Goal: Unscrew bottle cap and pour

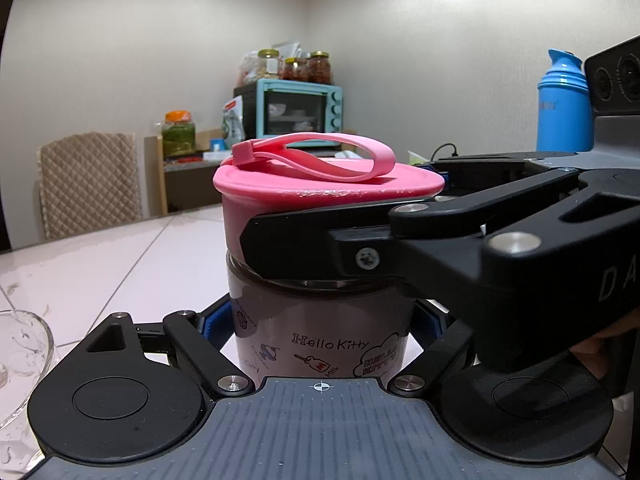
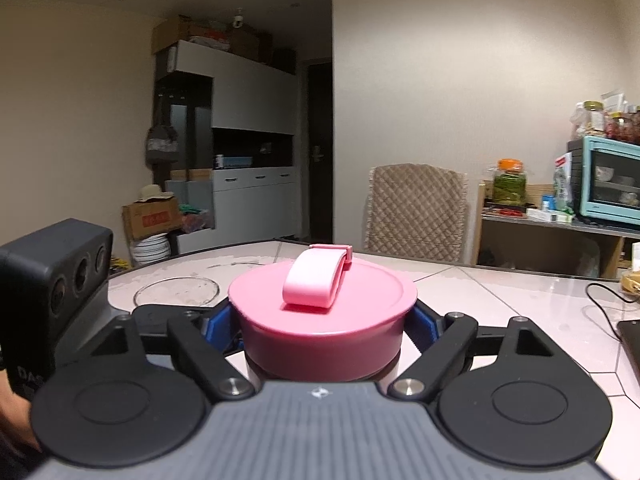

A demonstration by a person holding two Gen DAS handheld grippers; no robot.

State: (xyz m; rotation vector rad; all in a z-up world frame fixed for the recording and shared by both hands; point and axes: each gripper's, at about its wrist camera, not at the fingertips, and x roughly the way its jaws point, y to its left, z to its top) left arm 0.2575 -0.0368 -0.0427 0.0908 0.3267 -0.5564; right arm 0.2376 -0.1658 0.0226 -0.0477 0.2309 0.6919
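Note:
A bottle [image 1: 320, 332] with Hello Kitty prints stands upright on the pale tiled table [image 1: 120, 264]. My left gripper [image 1: 322, 320] is shut on its body, a blue pad pressing on each side. A pink cap [image 2: 324, 320] with a pink strap loop [image 2: 316, 280] sits on top of the bottle. My right gripper [image 2: 323, 326] is shut on this cap, its blue pads against the cap's left and right sides. In the left wrist view, the right gripper's black finger [image 1: 320, 244] reaches in from the right across the pink cap [image 1: 328, 192].
A clear glass bowl [image 2: 176, 292] stands on the table left of the bottle, also at the lower left edge as glass bowl [image 1: 20, 360]. A blue thermos [image 1: 564, 108] stands at the right. A black cable [image 2: 604, 300] lies on the table at the right. A quilted chair [image 2: 416, 212] stands behind the table.

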